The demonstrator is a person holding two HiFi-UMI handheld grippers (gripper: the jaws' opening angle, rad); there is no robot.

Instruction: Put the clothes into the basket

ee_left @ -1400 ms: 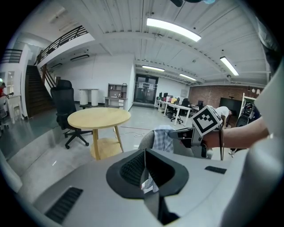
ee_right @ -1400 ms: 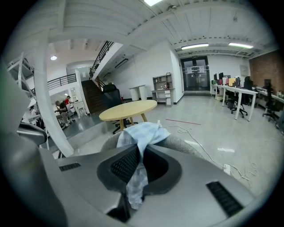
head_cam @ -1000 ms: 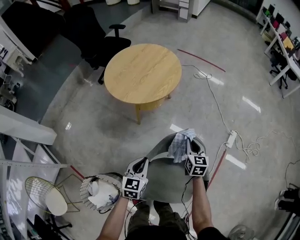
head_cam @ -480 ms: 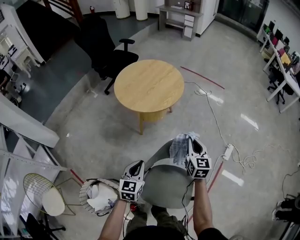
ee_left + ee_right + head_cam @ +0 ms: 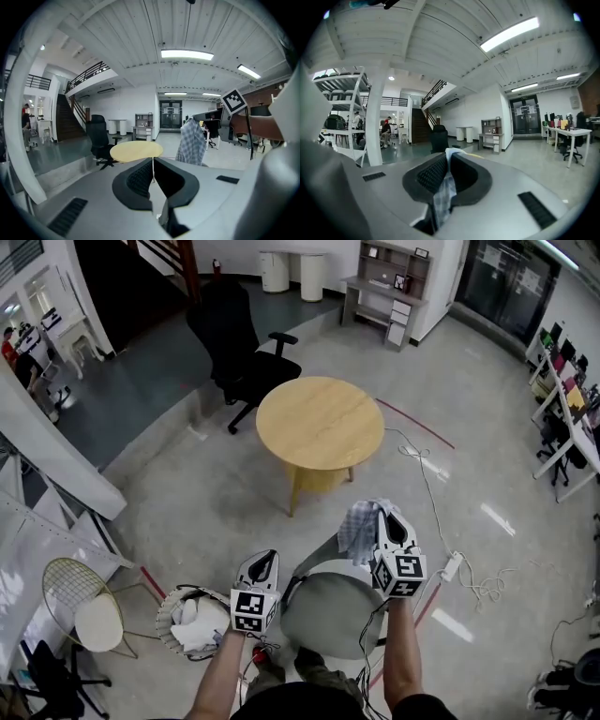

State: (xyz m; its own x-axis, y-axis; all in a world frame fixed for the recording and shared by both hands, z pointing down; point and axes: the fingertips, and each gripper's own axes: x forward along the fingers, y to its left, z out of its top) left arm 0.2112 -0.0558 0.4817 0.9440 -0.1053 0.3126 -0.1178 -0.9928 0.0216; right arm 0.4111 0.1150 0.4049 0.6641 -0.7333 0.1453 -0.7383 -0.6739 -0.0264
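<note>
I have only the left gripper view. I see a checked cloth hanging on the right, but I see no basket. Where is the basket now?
Observer: On the floor, low beside the left gripper and at its left in the head view, stands a round basket.
Operator: Is it empty?
Observer: No, white clothes lie inside it.
Operator: And what I see hanging, is it really gripped?
Observer: Yes. In the right gripper view, the right gripper has its jaws shut on the checked cloth, which passes between the pads.
</note>
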